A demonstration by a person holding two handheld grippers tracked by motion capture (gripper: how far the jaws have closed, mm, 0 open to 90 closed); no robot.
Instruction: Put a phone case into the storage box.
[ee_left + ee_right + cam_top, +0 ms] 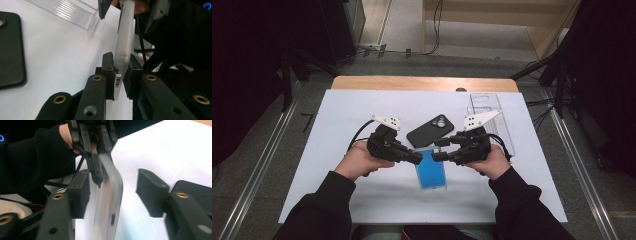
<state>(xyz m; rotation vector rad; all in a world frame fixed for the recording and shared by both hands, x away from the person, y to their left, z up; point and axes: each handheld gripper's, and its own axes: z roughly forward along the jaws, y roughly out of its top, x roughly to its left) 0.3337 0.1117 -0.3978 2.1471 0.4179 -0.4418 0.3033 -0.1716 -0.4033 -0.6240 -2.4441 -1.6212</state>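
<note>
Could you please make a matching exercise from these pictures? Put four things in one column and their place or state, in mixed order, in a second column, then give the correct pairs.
Things:
1. blue phone
2. black phone case
3. clear plastic tray
4. right gripper

Places or states:
A. lies flat on the white table, touched by no gripper
B. jaws open, one on each side of a phone edge
C. stands at the far right part of the table
D. clamped at its edge by the left gripper

Right pairs: 1-D, 2-A, 3-C, 4-B
</note>
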